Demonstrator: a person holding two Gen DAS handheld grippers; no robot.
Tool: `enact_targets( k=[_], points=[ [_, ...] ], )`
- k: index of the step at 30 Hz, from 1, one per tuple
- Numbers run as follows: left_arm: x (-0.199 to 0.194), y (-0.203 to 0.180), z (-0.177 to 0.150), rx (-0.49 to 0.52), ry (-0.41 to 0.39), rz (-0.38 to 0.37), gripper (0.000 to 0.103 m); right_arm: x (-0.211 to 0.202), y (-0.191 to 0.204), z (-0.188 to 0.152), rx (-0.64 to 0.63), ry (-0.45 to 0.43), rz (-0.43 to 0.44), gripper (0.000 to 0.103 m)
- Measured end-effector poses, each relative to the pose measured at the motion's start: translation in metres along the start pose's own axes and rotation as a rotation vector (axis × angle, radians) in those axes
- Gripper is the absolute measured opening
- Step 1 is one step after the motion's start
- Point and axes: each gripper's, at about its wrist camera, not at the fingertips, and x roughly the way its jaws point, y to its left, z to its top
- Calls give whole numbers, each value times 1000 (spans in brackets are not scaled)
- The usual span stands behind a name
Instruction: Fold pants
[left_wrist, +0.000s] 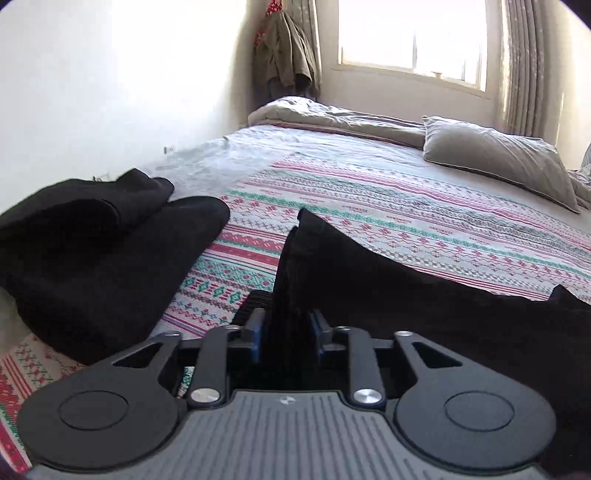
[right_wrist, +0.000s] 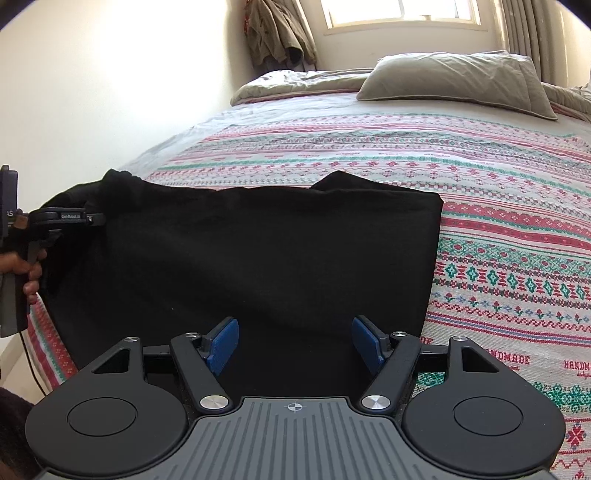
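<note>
Lettering "HANDMADE" (right_wrist: 511, 360) shows on our patterned bedspread (right_wrist: 498, 229). Our left gripper (left_wrist: 284, 328) pinches the black pants' (right_wrist: 251, 258) left edge; our right gripper (right_wrist: 294, 341) hovers spread wide over their near edge.

Open patterned bed (right_wrist: 498, 229) to the right of the black pants (right_wrist: 258, 258) and beyond their far edge, free up to the grey pillow (right_wrist: 461, 77) and rumpled duvet (right_wrist: 295, 81) at the head. Blocked on the left by a second heap of black cloth (left_wrist: 92, 258), with only a narrow strip of bedspread between it and the raised fold pinched in the left gripper (left_wrist: 284, 328), and by the white wall (right_wrist: 110, 92) close along that side. Right gripper (right_wrist: 294, 345) spread wide over the near edge of the pants, fingers (right_wrist: 221, 343) apart, with the left hand (right_wrist: 22, 269) and its handle crowding the pants' left end.
</note>
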Motion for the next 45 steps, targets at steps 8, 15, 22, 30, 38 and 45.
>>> enact_targets(
  k=[8, 15, 22, 30, 38, 45],
  points=[
    [-44, -26, -13, 20, -30, -259, 96, -22, -21, -3, 59, 8, 24, 75],
    [-71, -82, -52, 194, -1, -531, 102, -42, -41, -21, 151, 59, 113, 75],
    [-79, -119, -85, 339, 13, -694, 102, -48, -60, -41, 271, 107, 175, 48],
    [-65, -133, -109, 457, 60, -691, 103, -65, -43, -60, 64, 114, 146, 25],
    [-70, -129, -109, 451, 60, -671, 103, -94, -28, -77, -166, 116, 118, 24],
    [-92, -133, -113, 475, -20, -810, 103, -73, -78, -66, 254, 185, 315, 26]
  ],
)
